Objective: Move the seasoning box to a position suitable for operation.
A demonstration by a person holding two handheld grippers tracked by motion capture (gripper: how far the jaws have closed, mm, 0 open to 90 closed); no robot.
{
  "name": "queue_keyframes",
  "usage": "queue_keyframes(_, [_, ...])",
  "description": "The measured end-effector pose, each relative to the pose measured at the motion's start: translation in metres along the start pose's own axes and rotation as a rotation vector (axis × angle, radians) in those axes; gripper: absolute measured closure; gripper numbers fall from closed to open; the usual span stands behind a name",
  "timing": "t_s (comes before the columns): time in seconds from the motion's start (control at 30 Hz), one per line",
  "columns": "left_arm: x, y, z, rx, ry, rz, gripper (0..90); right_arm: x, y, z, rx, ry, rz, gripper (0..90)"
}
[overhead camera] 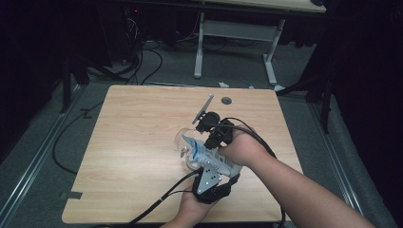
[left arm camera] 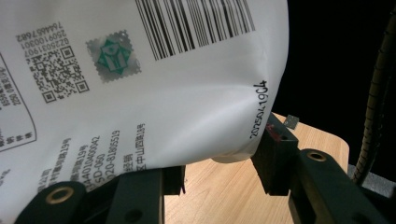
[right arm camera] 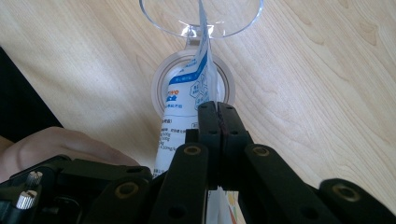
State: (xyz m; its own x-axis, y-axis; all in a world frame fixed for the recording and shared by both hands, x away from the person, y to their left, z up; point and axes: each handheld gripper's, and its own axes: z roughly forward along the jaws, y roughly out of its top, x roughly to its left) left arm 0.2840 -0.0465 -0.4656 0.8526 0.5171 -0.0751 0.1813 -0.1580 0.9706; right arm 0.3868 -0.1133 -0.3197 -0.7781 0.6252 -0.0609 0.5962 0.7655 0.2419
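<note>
Your left tool [left arm camera: 219,179] clamps the white pouch's [left arm camera: 154,93] base, tilting it over the clear glass [right arm camera: 201,18] — your right tool [right arm camera: 218,126], jaws pressed together, pinches its edge to steady pouring above the worktop [overhead camera: 133,123].

Dim lab or test room.
Bare wooden table [overhead camera: 142,142] on grey carpet, loose cables [overhead camera: 142,66] (far left), height-adjustable desk frame [overhead camera: 233,38] beyond, floor rails [overhead camera: 33,161] alongside.

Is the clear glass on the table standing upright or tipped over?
Tipped: the glass lies on its side on the table, with the white pouch at its mouth.
</note>
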Motion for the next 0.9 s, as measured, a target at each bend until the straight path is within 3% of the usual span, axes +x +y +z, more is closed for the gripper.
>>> queue_keyframes(0.9, [-0.003, -0.024, -0.002, 0.037, -0.009, 0.029, 58.6, -0.002, -0.012, 0.003, 0.026, 0.030, 0.018, 89.9])
